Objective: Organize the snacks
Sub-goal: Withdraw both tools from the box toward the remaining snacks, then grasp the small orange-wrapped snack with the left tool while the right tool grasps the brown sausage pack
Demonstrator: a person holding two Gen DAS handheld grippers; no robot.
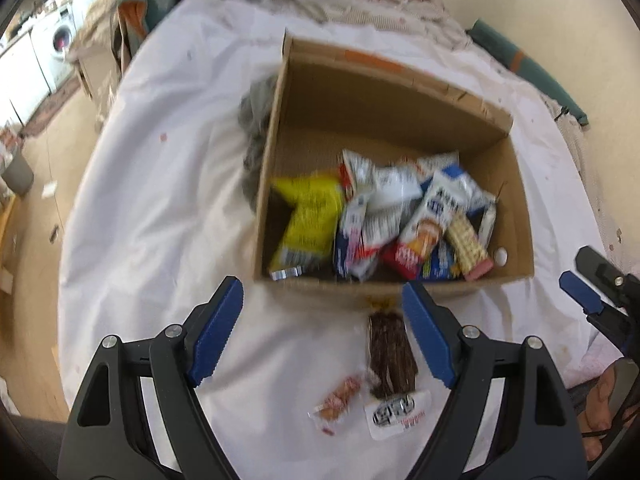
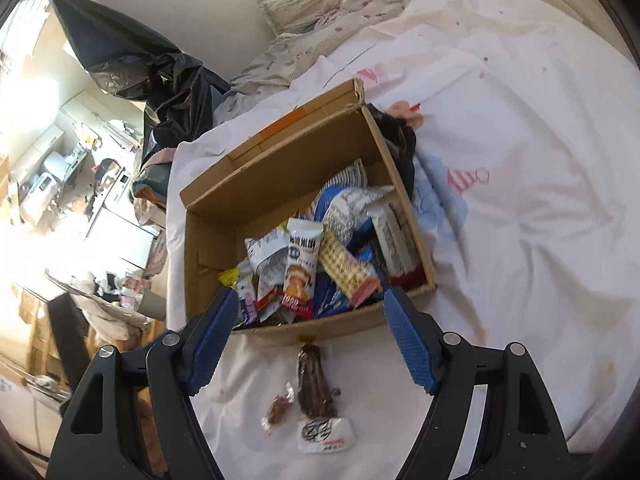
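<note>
An open cardboard box (image 1: 400, 92) (image 2: 280, 168) sits on a white bed sheet and holds several snack packets, among them a yellow bag (image 1: 308, 220). In front of the box lie a long brown snack packet (image 1: 390, 356) (image 2: 315, 380) and a small orange-brown candy packet (image 1: 338, 400) (image 2: 279, 406). My left gripper (image 1: 322, 336) is open and empty, just above these two packets. My right gripper (image 2: 308, 340) is open and empty over the same spot; its blue tips also show at the right edge of the left wrist view (image 1: 588, 288).
A grey cloth (image 1: 256, 128) lies against the box's side. Rumpled bedding (image 2: 320, 12) and a black plastic bag (image 2: 160, 76) lie behind the box. The bed edge drops to a wooden floor (image 1: 40, 200) on the left, with a washing machine (image 1: 60, 44) beyond.
</note>
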